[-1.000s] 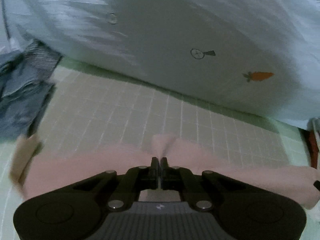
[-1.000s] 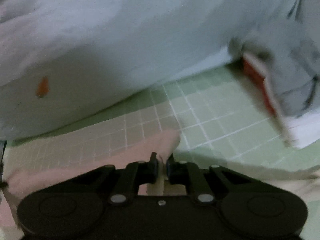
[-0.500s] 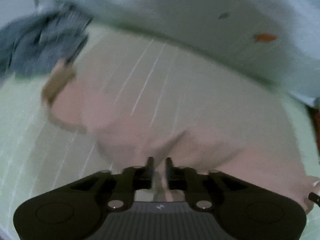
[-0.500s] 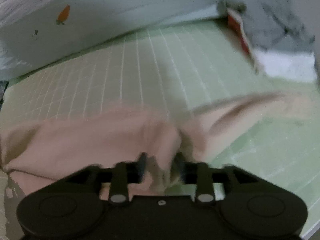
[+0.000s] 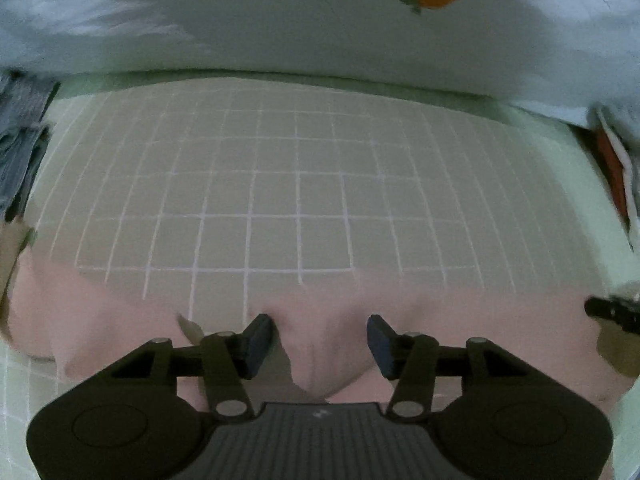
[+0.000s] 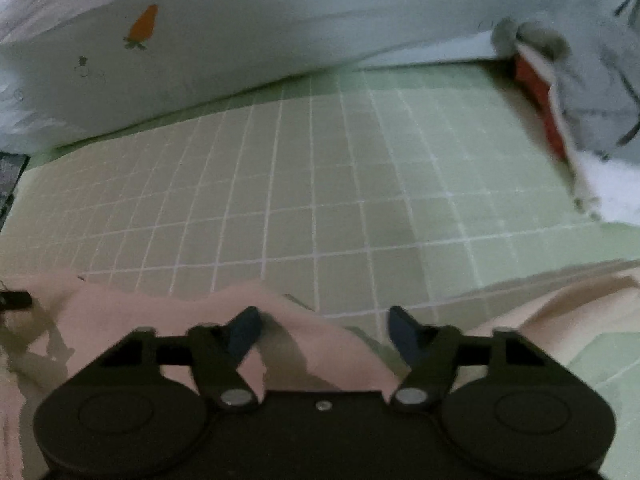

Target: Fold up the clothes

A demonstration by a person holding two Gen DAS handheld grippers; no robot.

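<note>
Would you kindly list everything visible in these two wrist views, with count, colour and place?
pink garment: one, pale pink, lying on the mat under both grippers
grid mat: one, light green with white lines, beneath everything
carrot-print bedding: one, pale blue-white, along the mat's far edge
grey clothing: one heap, grey with red, far right
blue-grey clothing: one heap, far left
left gripper: one, black, jaws opening, fabric between them unpinched
right gripper: one, black, jaws opening over a pink fold
</note>
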